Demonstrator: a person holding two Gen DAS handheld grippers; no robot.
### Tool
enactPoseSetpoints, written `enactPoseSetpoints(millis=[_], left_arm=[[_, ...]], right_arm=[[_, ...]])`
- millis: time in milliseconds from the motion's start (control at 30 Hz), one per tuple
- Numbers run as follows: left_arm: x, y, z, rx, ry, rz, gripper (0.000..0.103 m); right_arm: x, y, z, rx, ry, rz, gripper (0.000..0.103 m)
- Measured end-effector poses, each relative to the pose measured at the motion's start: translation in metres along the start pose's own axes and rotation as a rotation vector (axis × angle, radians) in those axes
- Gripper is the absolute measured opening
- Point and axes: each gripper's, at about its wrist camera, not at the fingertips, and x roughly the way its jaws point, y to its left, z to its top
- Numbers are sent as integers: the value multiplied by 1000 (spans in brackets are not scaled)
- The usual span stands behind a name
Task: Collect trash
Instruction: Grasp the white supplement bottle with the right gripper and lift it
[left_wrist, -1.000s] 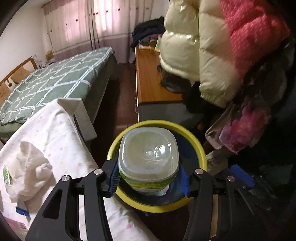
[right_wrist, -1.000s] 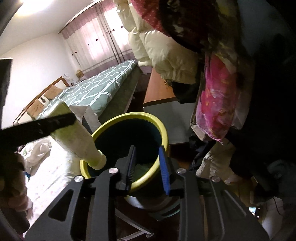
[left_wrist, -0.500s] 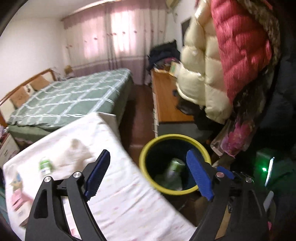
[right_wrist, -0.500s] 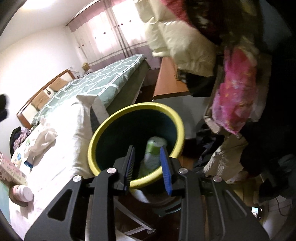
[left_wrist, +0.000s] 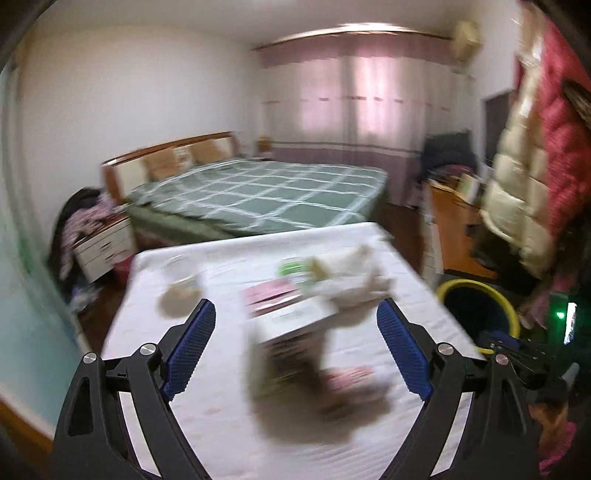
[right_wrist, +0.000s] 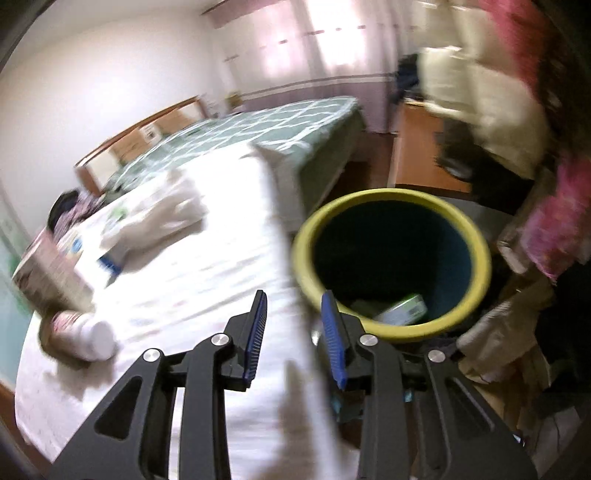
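Observation:
My left gripper (left_wrist: 295, 350) is wide open and empty above a table with a white cloth (left_wrist: 207, 410). Blurred trash lies on it: a pink-and-white box (left_wrist: 280, 306), crumpled white paper (left_wrist: 354, 277), a small round container (left_wrist: 177, 299). The yellow-rimmed bin (left_wrist: 476, 306) stands at the table's right edge. My right gripper (right_wrist: 295, 332) is partly open and empty at the bin's near-left rim (right_wrist: 391, 195). A green-labelled bottle (right_wrist: 402, 310) lies inside the bin. A box (right_wrist: 48, 273), a white-capped bottle (right_wrist: 81, 332) and crumpled paper (right_wrist: 162, 214) lie on the table.
A green checked bed (left_wrist: 258, 195) is behind the table. Puffy jackets (left_wrist: 528, 166) hang right, above the bin. A wooden desk (right_wrist: 417, 158) stands beyond the bin. A bedside cabinet (left_wrist: 103, 247) is at far left.
My left gripper released the bottle into the bin, opened wide and swung left over the table. My right gripper shifted left toward the table edge and opened a little.

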Motion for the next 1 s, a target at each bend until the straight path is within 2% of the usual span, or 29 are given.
enactPoseSetpoints(millis=[200, 300, 400, 467, 533, 1000], left_arm=[[-22, 77, -27, -117, -1, 96, 88], [-27, 97, -36, -144, -2, 113, 88], [-29, 107, -39, -155, -11, 115, 88], [-31, 113, -42, -163, -15, 110, 88], [-30, 111, -41, -169, -13, 106, 88], [-34, 127, -49, -210, -22, 102, 88]], right_arm=[[4, 74, -11, -135, 40, 93, 30], [3, 102, -16, -180, 55, 135, 34], [4, 125, -21, -222, 67, 156, 39], [4, 137, -23, -234, 72, 164, 53], [5, 147, -25, -249, 73, 158, 61], [12, 189, -27, -277, 106, 190, 78]])
